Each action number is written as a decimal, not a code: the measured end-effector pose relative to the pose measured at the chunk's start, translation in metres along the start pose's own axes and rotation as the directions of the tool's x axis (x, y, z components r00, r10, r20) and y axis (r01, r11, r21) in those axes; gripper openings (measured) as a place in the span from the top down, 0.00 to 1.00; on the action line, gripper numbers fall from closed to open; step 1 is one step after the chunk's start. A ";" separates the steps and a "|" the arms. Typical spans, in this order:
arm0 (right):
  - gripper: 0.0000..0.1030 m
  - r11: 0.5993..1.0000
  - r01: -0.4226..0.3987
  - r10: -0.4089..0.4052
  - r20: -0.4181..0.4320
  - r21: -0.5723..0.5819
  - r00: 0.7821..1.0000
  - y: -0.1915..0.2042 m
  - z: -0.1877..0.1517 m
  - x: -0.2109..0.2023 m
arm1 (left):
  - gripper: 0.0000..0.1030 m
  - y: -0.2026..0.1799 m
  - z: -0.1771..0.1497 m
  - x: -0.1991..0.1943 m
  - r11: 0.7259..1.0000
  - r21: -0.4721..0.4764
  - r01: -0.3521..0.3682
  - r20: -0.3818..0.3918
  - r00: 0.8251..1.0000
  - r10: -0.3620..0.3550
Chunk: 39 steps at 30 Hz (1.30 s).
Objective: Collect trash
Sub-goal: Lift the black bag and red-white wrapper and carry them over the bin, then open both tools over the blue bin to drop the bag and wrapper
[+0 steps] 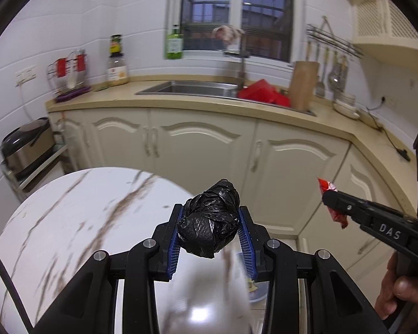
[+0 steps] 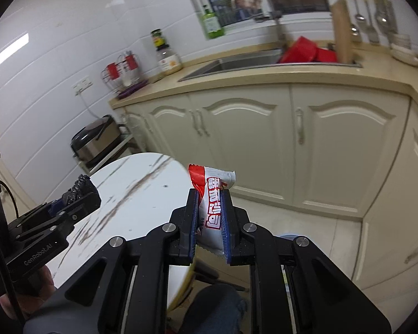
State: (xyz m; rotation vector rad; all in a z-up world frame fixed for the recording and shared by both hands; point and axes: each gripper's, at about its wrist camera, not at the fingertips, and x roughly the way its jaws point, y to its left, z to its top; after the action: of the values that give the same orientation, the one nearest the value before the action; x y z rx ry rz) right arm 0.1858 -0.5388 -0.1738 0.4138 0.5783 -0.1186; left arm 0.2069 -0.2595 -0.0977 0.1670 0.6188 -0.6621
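Note:
My left gripper (image 1: pixel 211 217) is shut on a crumpled black plastic bag (image 1: pixel 210 222) and holds it in the air past the edge of the round marble table (image 1: pixel 69 208). My right gripper (image 2: pixel 210 194) is shut on a red and white snack wrapper (image 2: pixel 213 194), also held in the air. The right gripper (image 1: pixel 331 203) with the wrapper (image 1: pixel 334 211) shows at the right of the left wrist view. The left gripper (image 2: pixel 82 193) with the bag (image 2: pixel 79 185) shows at the left of the right wrist view. Below my left gripper a light bin (image 1: pixel 255 286) with scraps is partly hidden.
Cream kitchen cabinets (image 1: pixel 209 139) with a counter and steel sink (image 1: pixel 192 87) stand ahead. A red container (image 1: pixel 262 93), a cutting board (image 1: pixel 303 83), bottles and a dish rack (image 1: pixel 68 75) sit on the counter. A rice cooker (image 1: pixel 28 144) stands on a low shelf at left.

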 end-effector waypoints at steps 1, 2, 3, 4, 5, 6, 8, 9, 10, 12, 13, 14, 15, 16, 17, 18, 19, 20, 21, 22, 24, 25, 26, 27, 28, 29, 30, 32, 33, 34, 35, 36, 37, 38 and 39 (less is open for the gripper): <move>0.86 1.000 0.012 -0.012 0.001 0.013 1.000 -0.010 0.000 -0.001 | 0.67 -0.004 0.002 0.005 1.000 0.006 0.006 -0.002 1.000 -0.006; 0.86 1.000 0.020 -0.020 0.000 0.023 1.000 -0.018 0.000 -0.001 | 0.67 -0.008 0.005 0.012 1.000 0.010 0.012 -0.004 1.000 -0.012; 0.86 0.999 0.028 -0.028 -0.001 0.033 1.000 -0.026 0.000 -0.002 | 0.67 -0.013 0.007 0.021 1.000 0.015 0.022 -0.009 1.000 -0.022; 0.86 0.998 0.040 -0.039 -0.005 0.046 0.999 -0.037 -0.001 -0.002 | 0.67 -0.018 0.009 0.027 0.999 0.017 0.027 -0.016 1.000 -0.027; 0.86 0.997 0.051 -0.050 -0.009 0.056 0.999 -0.047 -0.003 -0.002 | 0.67 -0.021 0.014 0.039 0.999 0.017 0.033 -0.021 0.999 -0.033; 0.86 0.996 0.059 -0.058 -0.013 0.066 0.998 -0.055 -0.003 -0.001 | 0.67 -0.028 0.016 0.047 0.999 0.019 0.041 -0.025 0.999 -0.040; 0.86 0.994 0.071 -0.069 -0.022 0.083 0.997 -0.069 -0.005 0.001 | 0.67 -0.038 0.022 0.064 0.998 0.027 0.048 -0.032 0.998 -0.047; 0.86 0.993 0.079 -0.077 -0.028 0.089 0.997 -0.075 -0.006 0.003 | 0.67 -0.046 0.024 0.076 0.998 0.033 0.054 -0.039 0.998 -0.052; 0.86 0.991 0.089 -0.086 -0.036 0.096 0.996 -0.083 -0.008 0.006 | 0.67 -0.051 0.026 0.086 0.998 0.036 0.058 -0.046 0.997 -0.056; 0.86 0.989 0.100 -0.095 -0.052 0.109 0.994 -0.097 -0.013 0.011 | 0.67 -0.064 0.032 0.112 0.997 0.043 0.069 -0.066 0.996 -0.066; 0.86 0.987 0.110 -0.103 -0.062 0.115 0.993 -0.105 -0.015 0.015 | 0.67 -0.073 0.036 0.127 0.996 0.047 0.072 -0.076 0.995 -0.068; 0.86 0.986 0.119 -0.110 -0.072 0.121 0.991 -0.112 -0.017 0.020 | 0.67 -0.078 0.035 0.138 0.996 0.053 0.077 -0.091 0.993 -0.072; 0.86 0.983 0.125 -0.114 -0.086 0.132 0.990 -0.121 -0.020 0.026 | 0.67 -0.086 0.037 0.153 0.995 0.059 0.083 -0.109 0.991 -0.076; 0.86 0.982 0.128 -0.116 -0.094 0.138 0.989 -0.127 -0.023 0.028 | 0.67 -0.090 0.037 0.164 0.994 0.063 0.088 -0.124 0.989 -0.080; 0.86 0.980 0.135 -0.120 -0.107 0.146 0.987 -0.134 -0.026 0.034 | 0.67 -0.095 0.036 0.176 0.993 0.068 0.092 -0.144 0.986 -0.081; 0.86 0.979 0.138 -0.121 -0.118 0.152 0.986 -0.140 -0.029 0.040 | 0.67 -0.099 0.037 0.191 0.993 0.072 0.094 -0.164 0.983 -0.081; 0.86 0.977 0.142 -0.120 -0.136 0.162 0.983 -0.148 -0.032 0.048 | 0.67 -0.103 0.037 0.203 0.993 0.074 0.097 -0.183 0.980 -0.082; 0.86 0.975 0.145 -0.119 -0.151 0.171 0.981 -0.155 -0.035 0.056 | 0.67 -0.106 0.035 0.216 0.992 0.074 0.100 -0.206 0.975 -0.083; 0.86 0.973 0.148 -0.119 -0.165 0.178 0.979 -0.161 -0.038 0.063 | 0.67 -0.110 0.036 0.230 0.992 0.079 0.099 -0.227 0.971 -0.079; 0.86 0.970 0.153 -0.117 -0.185 0.191 0.976 -0.169 -0.042 0.073 | 0.67 -0.113 0.036 0.242 0.992 0.083 0.096 -0.246 0.966 -0.073; 0.86 0.965 0.153 -0.106 -0.215 0.214 0.971 -0.181 -0.048 0.089 | 0.67 -0.116 0.037 0.269 0.993 0.076 0.091 -0.287 0.956 -0.066; 0.86 0.963 0.154 -0.102 -0.229 0.220 0.968 -0.186 -0.051 0.097 | 0.67 -0.118 0.037 0.279 0.993 0.074 0.089 -0.303 0.951 -0.062; 0.86 0.962 0.156 -0.099 -0.243 0.226 0.965 -0.190 -0.054 0.105 | 0.67 -0.120 0.038 0.290 0.993 0.073 0.088 -0.321 0.945 -0.060; 0.86 0.961 0.157 -0.097 -0.253 0.228 0.963 -0.194 -0.056 0.111 | 0.67 -0.121 0.039 0.300 0.993 0.074 0.087 -0.338 0.940 -0.057; 0.86 0.960 0.159 -0.094 -0.269 0.232 0.959 -0.198 -0.059 0.119 | 0.67 -0.122 0.040 0.311 0.993 0.076 0.085 -0.351 0.935 -0.053; 0.86 0.959 0.160 -0.091 -0.279 0.236 0.956 -0.201 -0.062 0.125 | 0.67 -0.123 0.040 0.320 0.993 0.081 0.082 -0.362 0.931 -0.048; 0.86 0.957 0.161 -0.087 -0.291 0.240 0.953 -0.204 -0.064 0.132 | 0.67 -0.125 0.041 0.331 0.993 0.084 0.082 -0.374 0.926 -0.045; 0.86 0.954 0.164 -0.080 -0.313 0.250 0.946 -0.210 -0.070 0.144 | 0.67 -0.128 0.042 0.349 0.993 0.087 0.080 -0.394 0.918 -0.040; 0.86 0.953 0.164 -0.077 -0.322 0.255 0.944 -0.213 -0.072 0.149 | 0.66 -0.132 0.041 0.359 0.993 0.089 0.079 -0.401 0.915 -0.037; 0.86 0.951 0.165 -0.073 -0.331 0.261 0.941 -0.216 -0.074 0.155 | 0.66 -0.133 0.041 0.367 0.993 0.090 0.077 -0.411 0.911 -0.034; 0.86 0.950 0.166 -0.070 -0.337 0.265 0.939 -0.219 -0.076 0.159 | 0.66 -0.134 0.041 0.374 0.993 0.089 0.075 -0.419 0.907 -0.031; 0.86 0.948 0.168 -0.068 -0.344 0.269 0.936 -0.219 -0.078 0.164 | 0.62 -0.135 0.039 0.382 0.993 0.090 0.071 -0.431 0.902 -0.025; 0.86 0.947 0.171 -0.068 -0.352 0.271 0.933 -0.221 -0.079 0.168 | 0.61 -0.136 0.036 0.385 0.994 0.088 0.067 -0.439 0.898 -0.022; 0.86 0.946 0.173 -0.067 -0.357 0.273 0.932 -0.222 -0.081 0.172 | 0.59 -0.136 0.036 0.391 0.995 0.083 0.061 -0.447 0.894 -0.017; 0.85 0.945 0.174 -0.066 -0.362 0.275 0.930 -0.224 -0.082 0.175 | 0.50 -0.136 0.034 0.394 0.995 0.077 0.057 -0.453 0.892 -0.016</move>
State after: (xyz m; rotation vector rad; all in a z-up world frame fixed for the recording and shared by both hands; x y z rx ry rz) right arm 0.2402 -0.7079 -0.4100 0.7072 0.9434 -0.2589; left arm 0.3828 -0.5840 -0.2951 0.4014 1.0443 -0.6926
